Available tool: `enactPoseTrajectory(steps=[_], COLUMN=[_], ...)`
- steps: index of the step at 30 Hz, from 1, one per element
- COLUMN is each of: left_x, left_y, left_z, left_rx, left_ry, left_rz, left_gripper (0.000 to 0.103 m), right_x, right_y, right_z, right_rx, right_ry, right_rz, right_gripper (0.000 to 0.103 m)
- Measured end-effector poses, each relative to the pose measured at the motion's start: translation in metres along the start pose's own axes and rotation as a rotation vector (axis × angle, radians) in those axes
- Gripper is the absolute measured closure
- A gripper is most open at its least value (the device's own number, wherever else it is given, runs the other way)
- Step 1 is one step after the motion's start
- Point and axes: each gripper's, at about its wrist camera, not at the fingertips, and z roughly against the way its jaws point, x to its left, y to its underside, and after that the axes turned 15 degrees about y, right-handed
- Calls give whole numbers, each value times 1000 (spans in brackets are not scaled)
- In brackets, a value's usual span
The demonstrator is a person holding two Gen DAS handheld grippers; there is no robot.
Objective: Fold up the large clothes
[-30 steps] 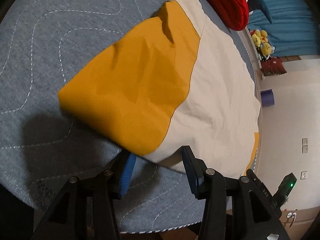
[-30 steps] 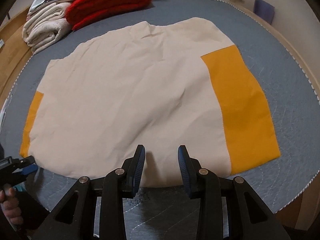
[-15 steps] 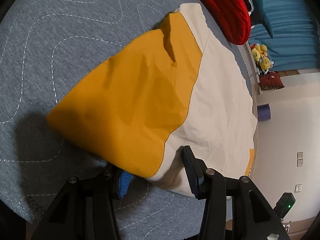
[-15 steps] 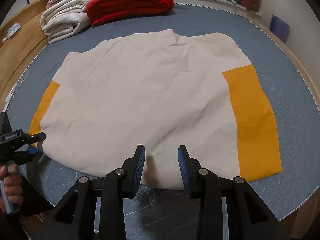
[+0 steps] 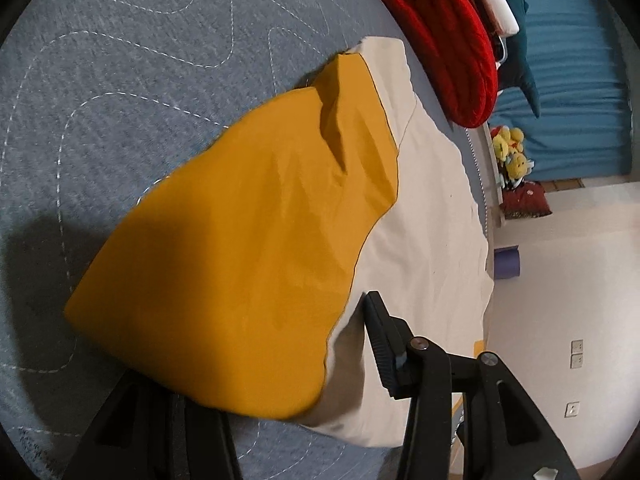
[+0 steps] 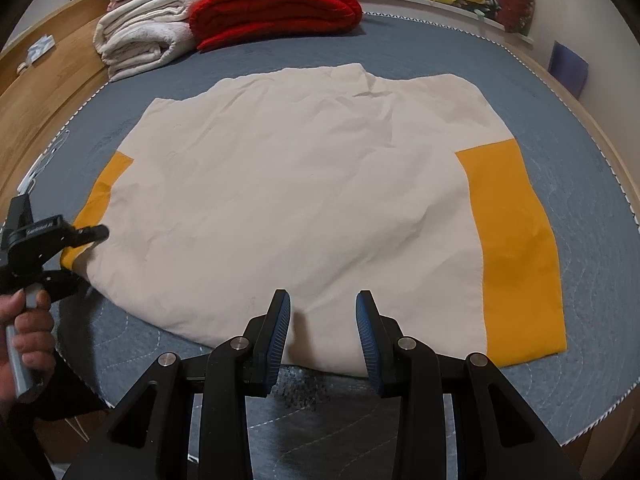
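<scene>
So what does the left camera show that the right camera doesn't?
Only the left view shows the orange sleeve bunched up close at the left tongs and the blue curtain. Only the right view shows the whole cream garment, the white towels, and the open right tongs. Both show the red blanket and grey quilt.

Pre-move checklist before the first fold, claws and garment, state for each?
1. Left claw at the orange corner: ok, fabric lies between its fingers.
2. Left claw shut on the fabric: not ok, it is open.
3. Right claw at the near hem: ok, open, nothing gripped.
4. Garment spread flat on the grey cover: ok, light wrinkles only; the orange corner is raised.
5. Fold path free: ok, the red blanket lies beyond the far edge, apart from the garment.
6. Left claw takes both layers: cannot tell, one finger is hidden under the fabric.
</scene>
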Motion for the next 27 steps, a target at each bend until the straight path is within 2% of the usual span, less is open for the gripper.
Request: enactPoseTrajectory(steps=[1, 4, 6, 9, 14, 17, 20, 23, 25, 27], left_x=[0, -19, -42, -61, -93, -100, -104, -107, -112, -119], left_y=[-1, 1, 3, 4, 4, 10, 20, 31, 36, 36], left_z=[1, 9, 19, 37, 88, 108, 109, 96, 91, 89], left_rx=[-5, -19, -34, -51, -102, -97, -63, -27, -26, -33], left_ry=[1, -1, 0, -1, -110, -136, -171, -227, -259, -238], left_rz=[-7, -95, -172, -220, -364, -423, -501, -575, -628, -634], left_gripper=[83, 90, 91, 92, 92, 92, 92, 92, 92, 92], right_x=[1, 5, 9, 23, 62, 92, 120, 148, 151, 142], right_y=[-1, -4, -6, -10, -15, -15, -13, -9, -11, -22], right_z=[2, 7, 9, 13, 25, 32, 21, -13, -25, -19], right_rx=[-8, -29, -39, -56, -117, -146, -109, -6, 34, 32], right_ry=[-4, -16, -26, -57, -135, -226, -299, -258, -255, -265], right_rz=[-2, -9, -9, 0, 99, 174, 230, 342, 342, 305], right_gripper=[67, 67, 67, 67, 67, 67, 67, 68, 68, 68])
